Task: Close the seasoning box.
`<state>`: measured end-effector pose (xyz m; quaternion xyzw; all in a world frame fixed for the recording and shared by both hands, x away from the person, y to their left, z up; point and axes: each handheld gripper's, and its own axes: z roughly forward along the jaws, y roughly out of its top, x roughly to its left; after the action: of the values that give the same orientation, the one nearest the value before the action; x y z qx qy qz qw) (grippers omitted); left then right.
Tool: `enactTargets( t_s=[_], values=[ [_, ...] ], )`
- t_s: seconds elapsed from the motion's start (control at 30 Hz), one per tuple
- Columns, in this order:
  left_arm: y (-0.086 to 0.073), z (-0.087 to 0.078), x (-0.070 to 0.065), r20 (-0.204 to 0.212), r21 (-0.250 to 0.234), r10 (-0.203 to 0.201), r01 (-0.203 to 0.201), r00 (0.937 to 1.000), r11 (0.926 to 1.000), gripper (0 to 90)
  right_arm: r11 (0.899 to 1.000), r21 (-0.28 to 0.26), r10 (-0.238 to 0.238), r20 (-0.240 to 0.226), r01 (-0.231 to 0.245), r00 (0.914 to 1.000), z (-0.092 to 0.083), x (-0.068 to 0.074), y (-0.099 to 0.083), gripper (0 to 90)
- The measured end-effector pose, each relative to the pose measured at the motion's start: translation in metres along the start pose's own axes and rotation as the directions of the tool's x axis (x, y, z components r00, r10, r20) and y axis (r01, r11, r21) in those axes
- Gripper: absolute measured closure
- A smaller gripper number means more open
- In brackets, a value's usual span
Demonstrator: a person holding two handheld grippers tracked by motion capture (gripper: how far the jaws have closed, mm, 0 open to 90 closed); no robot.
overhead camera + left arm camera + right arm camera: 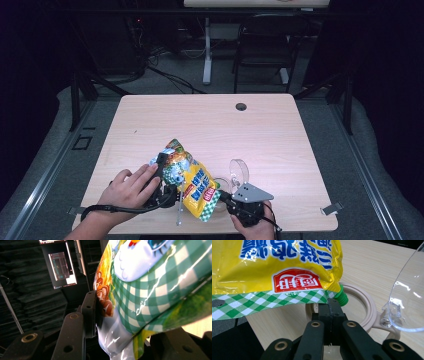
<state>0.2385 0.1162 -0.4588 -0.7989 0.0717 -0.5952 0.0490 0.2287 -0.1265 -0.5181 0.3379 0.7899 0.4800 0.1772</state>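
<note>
Bag (192,182) is held up off the surface (280,135) near its front edge, between both grippers, lying diagonal: colourful printed end toward far-left, green-check seam toward the person. Left gripper (161,167) is on the far-left part of the bag; in the left gripper view the bag (150,290) sits between the fingers (89,312), left finger flat against the foil, so clamped on the bag. Left hand (129,189) wraps the gripper body, cable looping off to the left. Right gripper (226,199) comes in from the front right, grey plate (252,192) on top, right hand (257,227) below it. In the right gripper view the fingers (331,308) are pressed together right at the bag's lower corner (329,293), pinching the green-check seam next to a green cap (342,298). Bag (274,272) there reads upside down, yellow with blue characters and a red logo. Behind the cap a beige ring (368,307) lies on the surface, with a clear plastic lid (409,295) standing up from its right side. High view shows the same lid (240,171) just right of the bag.
</note>
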Motion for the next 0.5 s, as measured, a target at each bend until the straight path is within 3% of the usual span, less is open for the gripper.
enactTargets(
  t_s=[0.5],
  values=[
    [0.0036, -0.0048, 0.0031, -0.021, -0.001, 0.034, -0.034, 0.9992, 0.9994, 60.5, 1.000, 0.001, 0.006, 0.007, -0.006, 1.0000, -0.0005, -0.0014, -0.0006, 90.0]
  ],
)
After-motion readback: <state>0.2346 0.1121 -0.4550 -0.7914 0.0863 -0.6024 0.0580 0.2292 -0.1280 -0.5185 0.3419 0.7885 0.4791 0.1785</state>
